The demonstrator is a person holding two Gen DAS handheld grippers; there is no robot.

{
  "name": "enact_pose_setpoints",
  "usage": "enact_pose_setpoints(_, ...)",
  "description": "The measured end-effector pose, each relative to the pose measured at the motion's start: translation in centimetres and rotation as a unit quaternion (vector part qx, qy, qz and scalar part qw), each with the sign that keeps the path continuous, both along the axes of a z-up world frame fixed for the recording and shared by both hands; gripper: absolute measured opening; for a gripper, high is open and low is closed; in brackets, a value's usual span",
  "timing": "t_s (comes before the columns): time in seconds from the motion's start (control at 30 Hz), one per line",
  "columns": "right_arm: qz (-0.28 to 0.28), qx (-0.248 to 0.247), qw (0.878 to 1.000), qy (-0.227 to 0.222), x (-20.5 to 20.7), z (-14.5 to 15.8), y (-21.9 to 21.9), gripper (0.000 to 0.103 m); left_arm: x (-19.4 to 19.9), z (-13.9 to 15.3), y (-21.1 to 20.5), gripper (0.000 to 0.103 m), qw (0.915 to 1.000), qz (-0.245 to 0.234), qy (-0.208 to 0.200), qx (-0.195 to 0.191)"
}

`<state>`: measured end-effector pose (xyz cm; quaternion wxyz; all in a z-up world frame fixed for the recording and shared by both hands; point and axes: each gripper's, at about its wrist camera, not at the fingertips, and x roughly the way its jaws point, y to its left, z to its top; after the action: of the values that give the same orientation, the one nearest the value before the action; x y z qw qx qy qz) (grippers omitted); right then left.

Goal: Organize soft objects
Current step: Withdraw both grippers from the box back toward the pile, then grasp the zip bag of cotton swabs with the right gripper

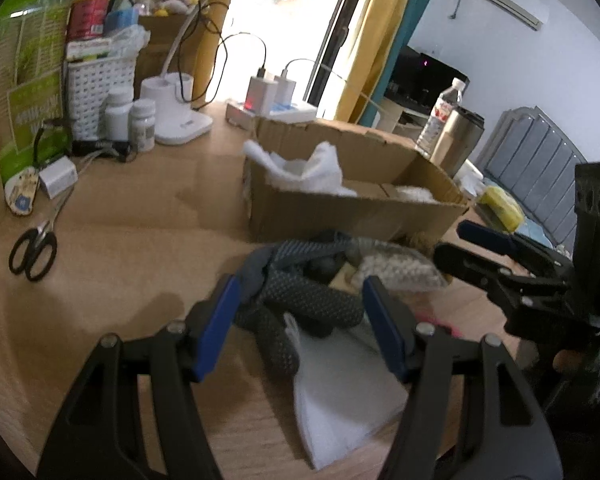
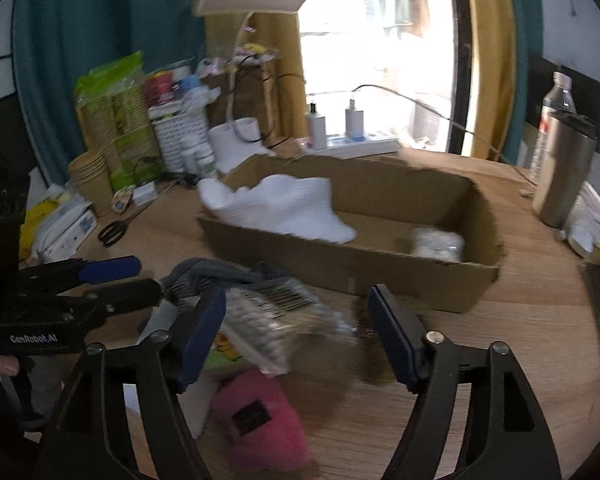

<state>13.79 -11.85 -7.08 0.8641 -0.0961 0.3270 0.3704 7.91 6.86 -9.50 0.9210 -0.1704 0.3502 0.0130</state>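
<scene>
Left claw (image 1: 300,320) hanging apart over grey dotted cloth (image 1: 308,300), right claw (image 2: 298,330) gaping beside pink plush (image 2: 260,420), cardboard box (image 2: 380,268) holding white cloth (image 2: 284,208) on table (image 2: 520,340)

Lay heaped just before the cardboard box (image 2: 380,280): socks (image 1: 300,300), cloth (image 1: 340,400); inside it, a towel (image 2: 284,208).

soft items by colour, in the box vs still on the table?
In the cardboard box:
white cloth: 1
whitish bagged bundle: 1
On the table:
grey dotted fabric: 1
pink item: 1
white sheet: 1
clear bagged pack: 1
Total: 6
</scene>
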Motion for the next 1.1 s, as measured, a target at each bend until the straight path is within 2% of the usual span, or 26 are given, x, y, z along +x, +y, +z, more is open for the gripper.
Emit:
enact_pose_setpoints(0.3, 0.014, -0.022, 1.000, 0.018, -0.1, -1.3, 2.3, 0.080, -0.6, -1.2, 0.6, 0.066, 0.9999, 0.000, 0.012, -0.011)
enact_pose_setpoints(0.77, 0.017, -0.037, 0.998, 0.042, 0.9, -2.9, 3.6, 0.080, -0.4, -2.3, 0.6, 0.066, 0.9994, -0.008, 0.029, -0.020)
enact_pose_setpoints(0.93, 0.022, -0.028, 0.998, 0.050, 1.1, -3.0, 3.3, 0.080, 0.2, -2.4, 1.0, 0.066, 0.9994, -0.003, 0.031, -0.016)
enact_pose_setpoints(1.1, 0.027, -0.023, 0.998, 0.051, 1.2, -3.0, 2.8, 0.066, 1.4, -2.1, 1.3, 0.066, 0.9995, 0.002, 0.031, -0.004)
